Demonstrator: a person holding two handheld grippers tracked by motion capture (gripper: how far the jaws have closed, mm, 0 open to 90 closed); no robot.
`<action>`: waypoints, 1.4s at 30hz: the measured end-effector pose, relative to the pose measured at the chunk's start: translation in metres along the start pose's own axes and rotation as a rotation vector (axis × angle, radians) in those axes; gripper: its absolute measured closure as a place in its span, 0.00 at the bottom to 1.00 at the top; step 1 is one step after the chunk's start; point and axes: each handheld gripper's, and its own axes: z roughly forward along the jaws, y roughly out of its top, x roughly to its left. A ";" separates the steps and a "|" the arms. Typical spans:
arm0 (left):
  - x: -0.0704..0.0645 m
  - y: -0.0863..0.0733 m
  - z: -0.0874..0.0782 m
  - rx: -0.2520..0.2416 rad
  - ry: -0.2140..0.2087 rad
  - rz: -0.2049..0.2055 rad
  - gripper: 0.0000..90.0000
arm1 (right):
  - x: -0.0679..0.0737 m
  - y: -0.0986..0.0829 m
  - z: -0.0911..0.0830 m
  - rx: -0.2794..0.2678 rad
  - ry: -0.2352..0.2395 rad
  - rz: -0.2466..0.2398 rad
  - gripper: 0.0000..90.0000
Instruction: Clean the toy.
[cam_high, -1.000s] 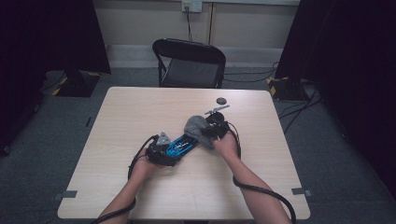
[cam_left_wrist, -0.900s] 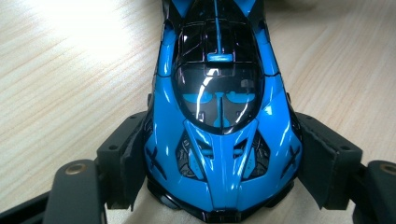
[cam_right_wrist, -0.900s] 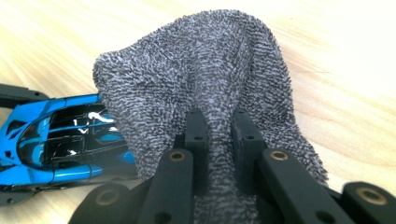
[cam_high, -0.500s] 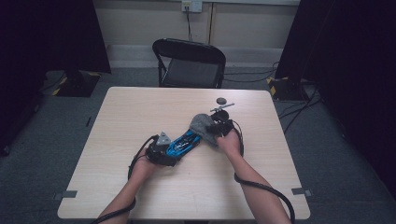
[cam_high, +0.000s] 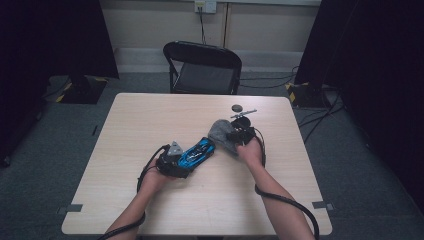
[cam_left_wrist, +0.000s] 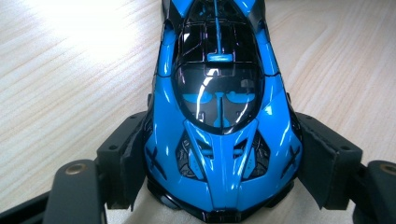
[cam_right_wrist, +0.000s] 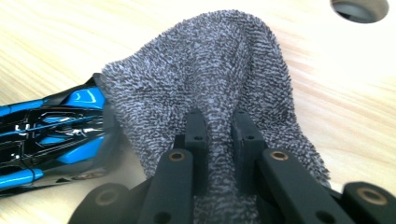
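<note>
Car (cam_left_wrist: 219, 116) tail cut off at top edge, far end tucked under cloth (cam_right_wrist: 219, 79). Glossy blue w/ black canopy, mid-bench (cam_high: 150, 120). L gripper (cam_left_wrist: 219, 186) clamped on car nose; R gripper (cam_right_wrist: 219, 126) pinching grey cloth.

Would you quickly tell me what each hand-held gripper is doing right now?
Left hand-held gripper: closed on the blue car.
Right hand-held gripper: closed on the grey cloth, next to the car.

The grey cloth (cam_right_wrist: 219, 88) hides the toy car's (cam_right_wrist: 51, 130) far end.
</note>
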 end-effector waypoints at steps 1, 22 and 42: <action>0.000 0.000 0.000 0.000 0.000 0.000 0.29 | -0.002 0.000 -0.002 -0.002 -0.003 0.000 0.89; 0.000 0.000 0.000 0.001 0.000 0.000 0.29 | 0.012 0.012 -0.038 -0.064 0.047 -0.065 0.89; 0.000 0.000 0.000 0.001 0.000 0.001 0.29 | 0.076 0.001 -0.024 -0.034 0.163 -0.229 0.89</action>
